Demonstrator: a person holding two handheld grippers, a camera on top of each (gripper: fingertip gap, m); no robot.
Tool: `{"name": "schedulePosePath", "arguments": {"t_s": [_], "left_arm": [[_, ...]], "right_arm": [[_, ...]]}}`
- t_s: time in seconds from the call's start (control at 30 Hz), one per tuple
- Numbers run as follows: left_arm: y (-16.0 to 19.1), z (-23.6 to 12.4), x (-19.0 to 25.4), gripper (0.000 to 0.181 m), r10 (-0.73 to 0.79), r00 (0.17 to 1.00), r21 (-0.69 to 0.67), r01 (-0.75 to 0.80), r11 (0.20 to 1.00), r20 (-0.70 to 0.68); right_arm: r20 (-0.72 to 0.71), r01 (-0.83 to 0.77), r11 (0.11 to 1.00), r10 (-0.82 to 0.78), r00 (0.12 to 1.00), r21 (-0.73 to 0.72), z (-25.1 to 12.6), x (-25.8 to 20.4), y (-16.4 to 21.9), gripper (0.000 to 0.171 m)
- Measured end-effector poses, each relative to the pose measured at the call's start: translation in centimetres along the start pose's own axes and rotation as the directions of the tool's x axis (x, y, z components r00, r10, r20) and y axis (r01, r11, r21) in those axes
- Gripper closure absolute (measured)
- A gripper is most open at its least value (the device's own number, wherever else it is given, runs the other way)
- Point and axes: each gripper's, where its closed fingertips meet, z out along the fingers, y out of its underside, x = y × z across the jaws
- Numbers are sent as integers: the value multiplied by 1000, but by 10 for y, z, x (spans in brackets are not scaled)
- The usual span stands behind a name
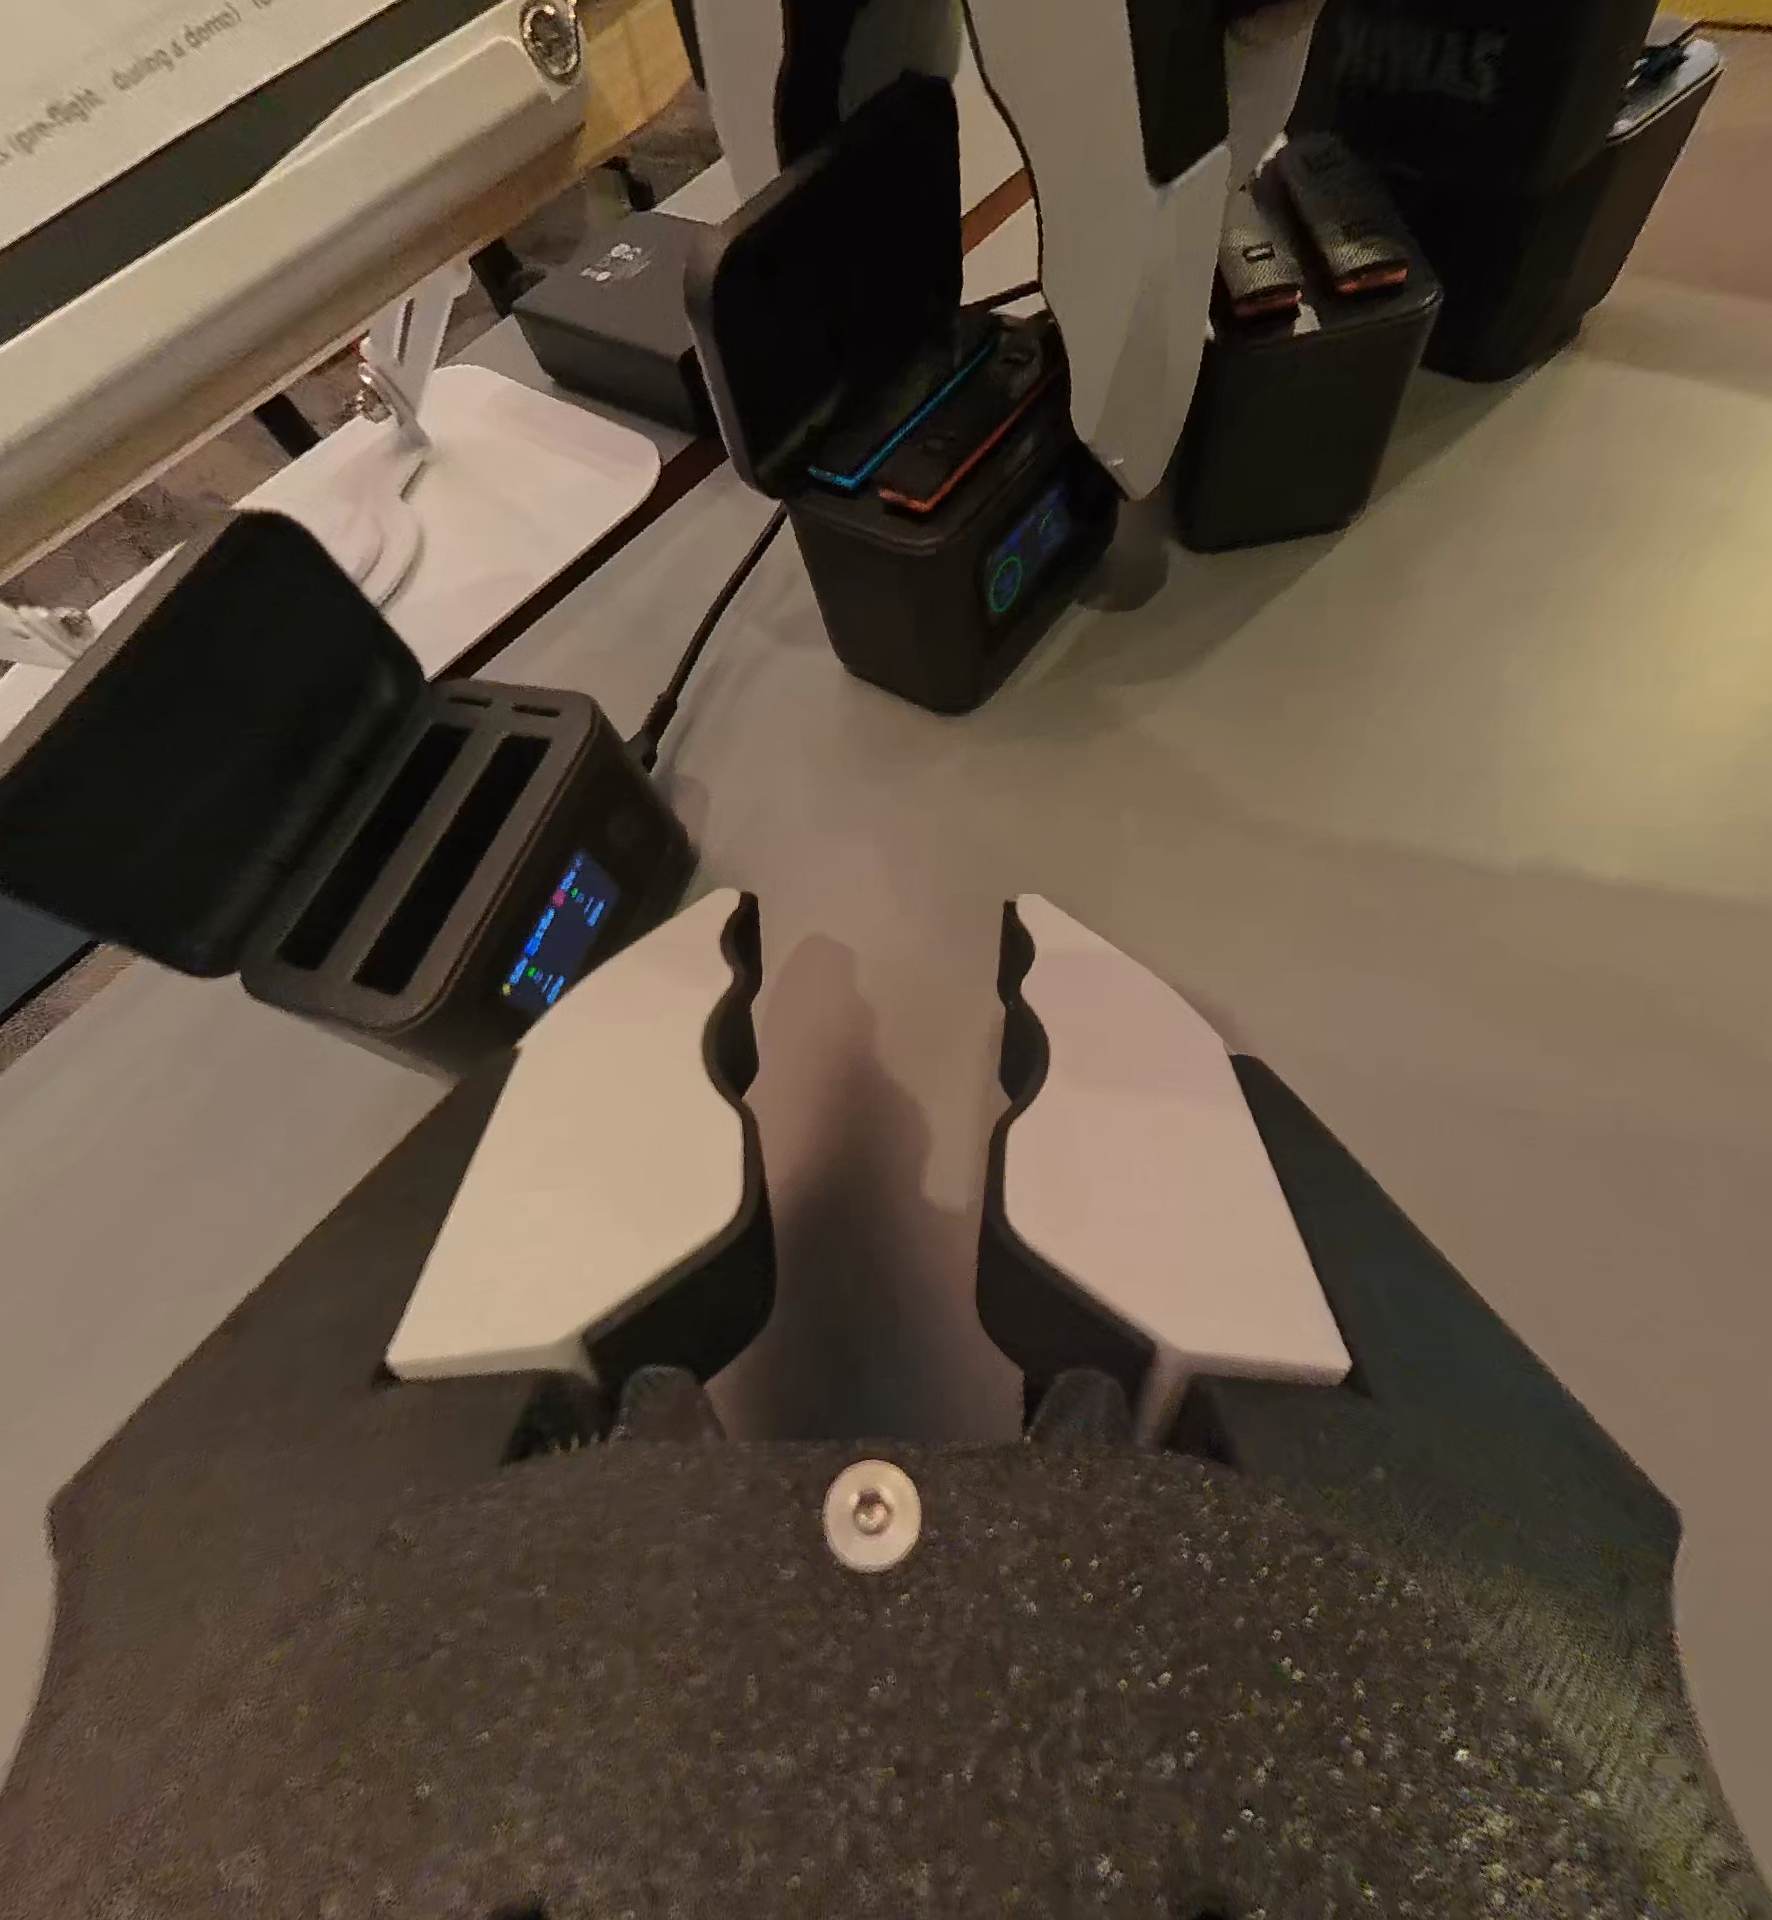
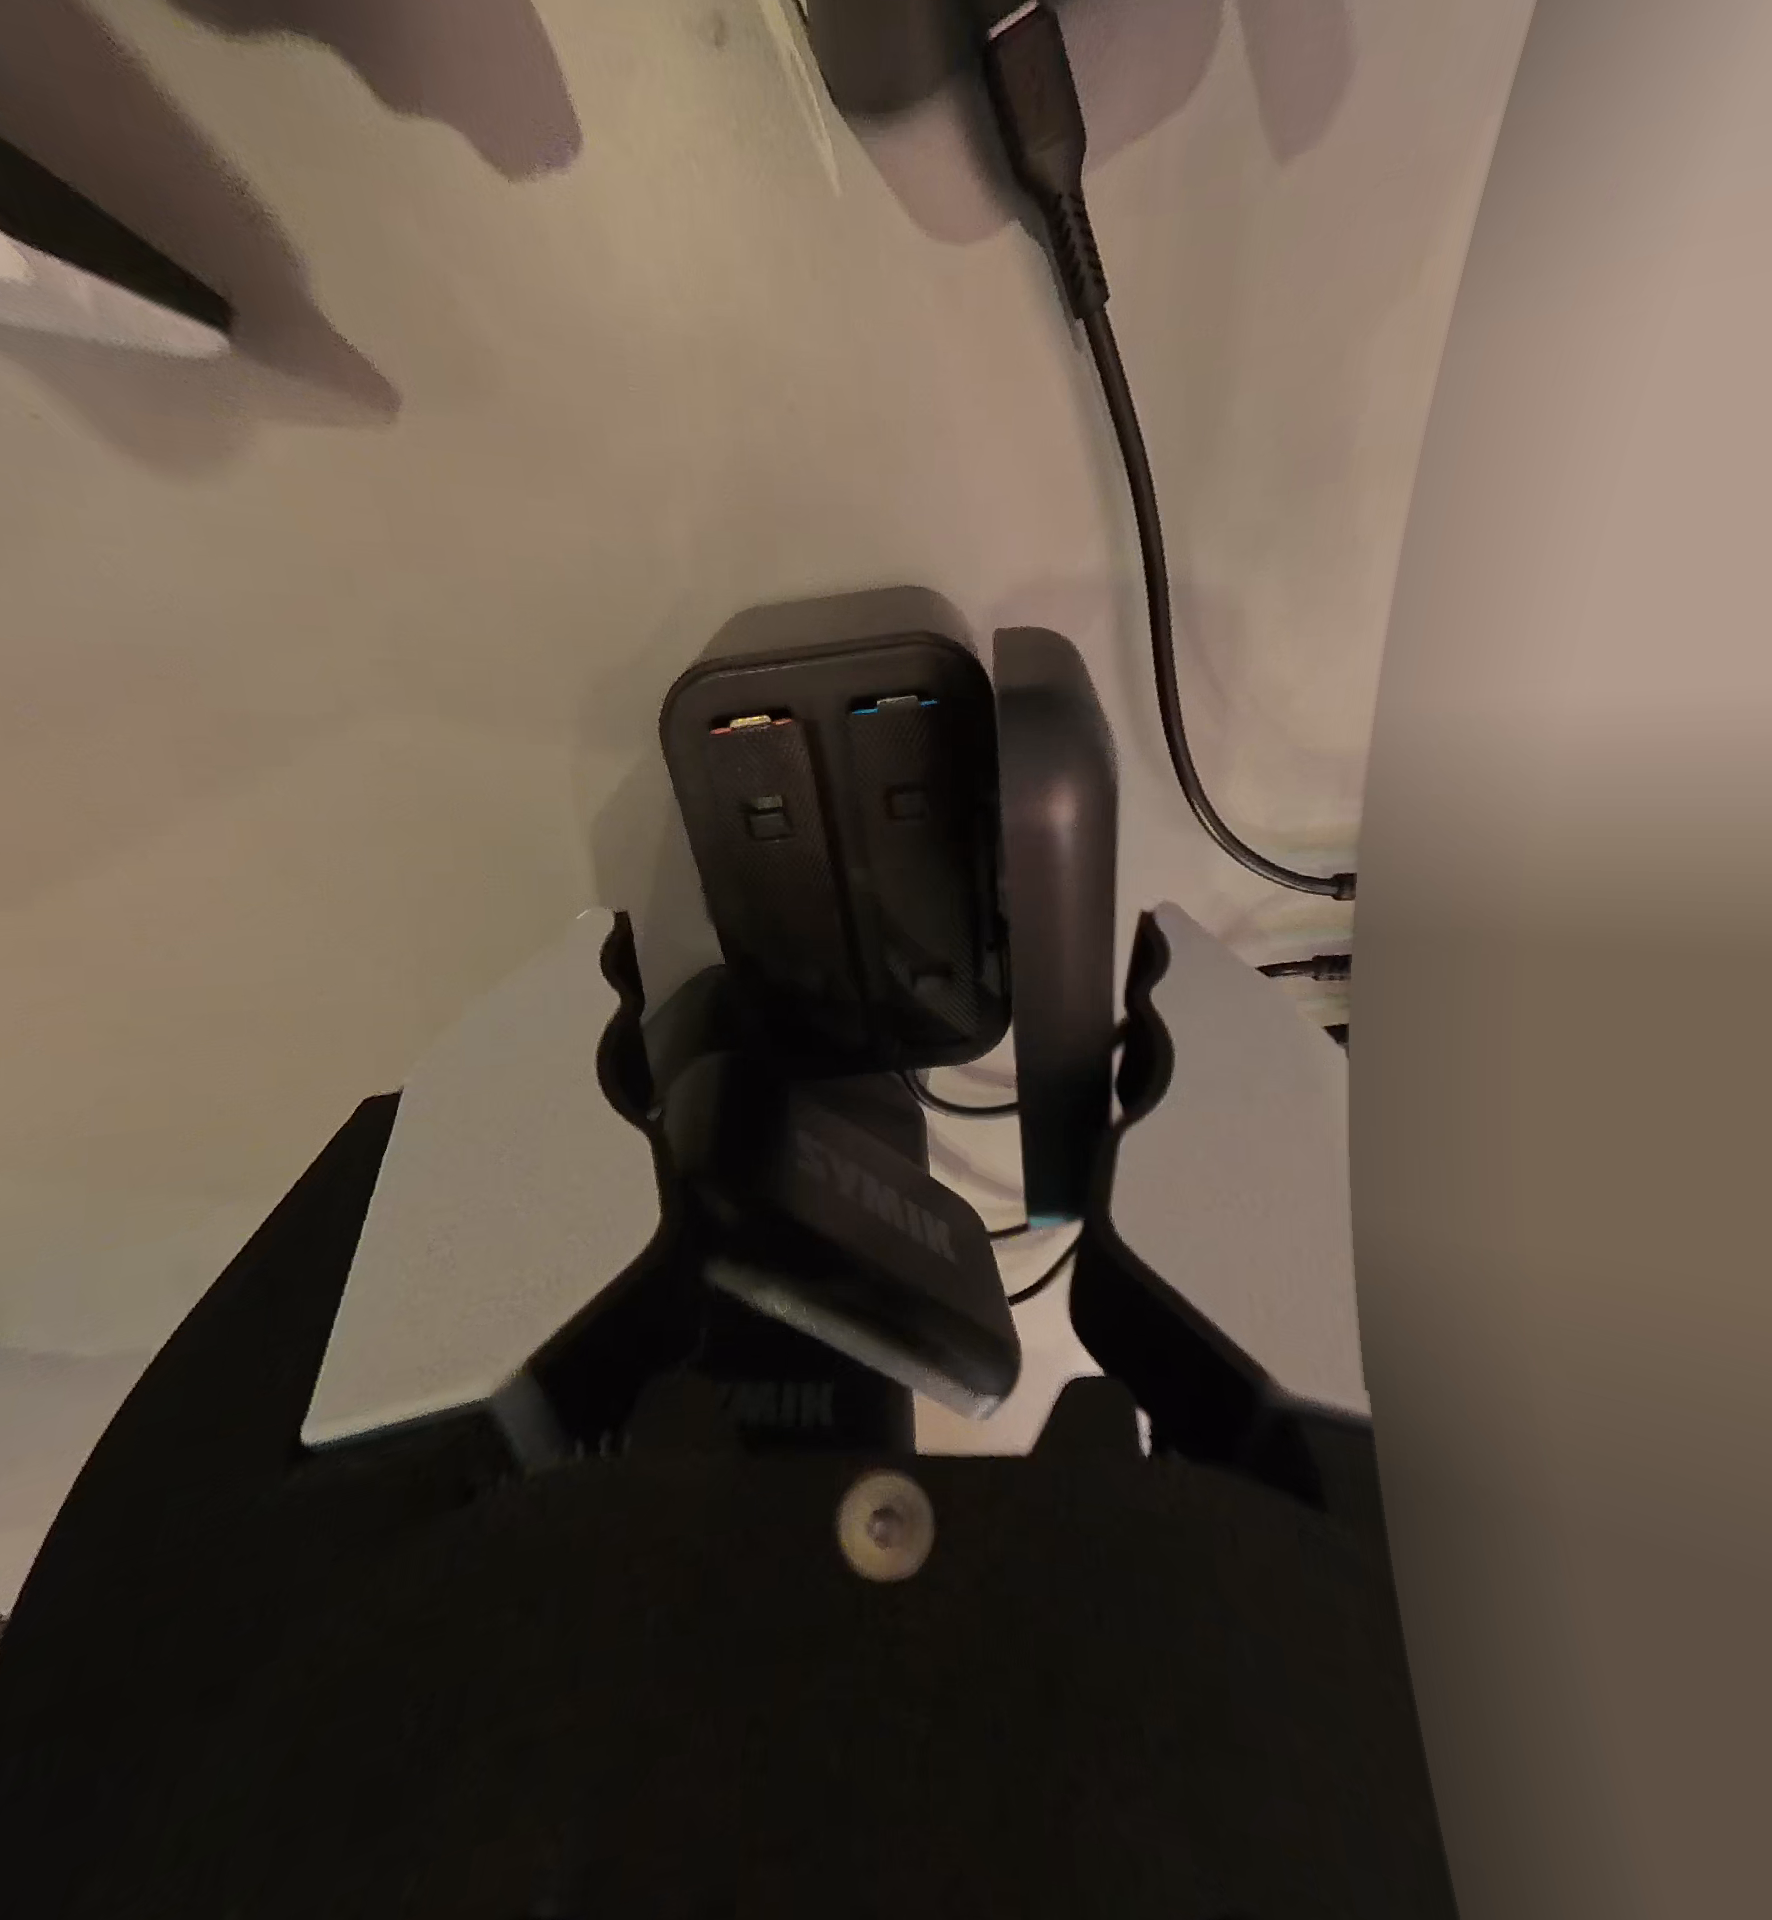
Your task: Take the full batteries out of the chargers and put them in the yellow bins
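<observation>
Batteries (image 2: pixel 830 831), black textured slabs, stand upright in our open-lidded black charger (image 2: pixel 840 665), directly ahead of our right gripper (image 2: pixel 882 925), its jaws apart; left gripper (image 1: pixel 880 914) gapes empty.

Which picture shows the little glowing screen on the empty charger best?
The left wrist view: the empty charger sits lid-open beside the left gripper, its lit screen facing the camera. The right wrist view looks down on another charger holding two batteries; that screen doesn't show there.

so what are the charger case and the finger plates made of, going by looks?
Charger case: looks like matte black moulded plastic, with rounded corners and no glare. Left gripper finger plates: smooth, flat, pale grey, probably plastic, though painted metal can't be ruled out.
</observation>
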Motion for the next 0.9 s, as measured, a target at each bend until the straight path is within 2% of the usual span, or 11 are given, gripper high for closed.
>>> {"name": "schedulePosePath", "arguments": {"t_s": [0.2,0.43,0.53,0.6,0.9], "left_arm": [[-16,37,11,116,-18,990,-33,14,999,-140],[-33,84,17,104,-78,971,-103,56,993,-225],[-34,94,19,107,-79,968,-125,50,991,-239],[-35,97,14,121,-82,971,-121,56,991,-225],[-21,74,11,125,-91,964,-132,60,990,-249]], "right_arm": [[-37,5,991,0,999,134,-34,-5,-10,79],[-96,19,956,10,995,293,-72,-19,-9,79],[-103,21,941,15,995,338,-79,-25,-6,80],[-105,20,937,17,994,349,-80,-29,-1,81],[-81,0,922,34,996,387,-74,-36,3,86]]}}
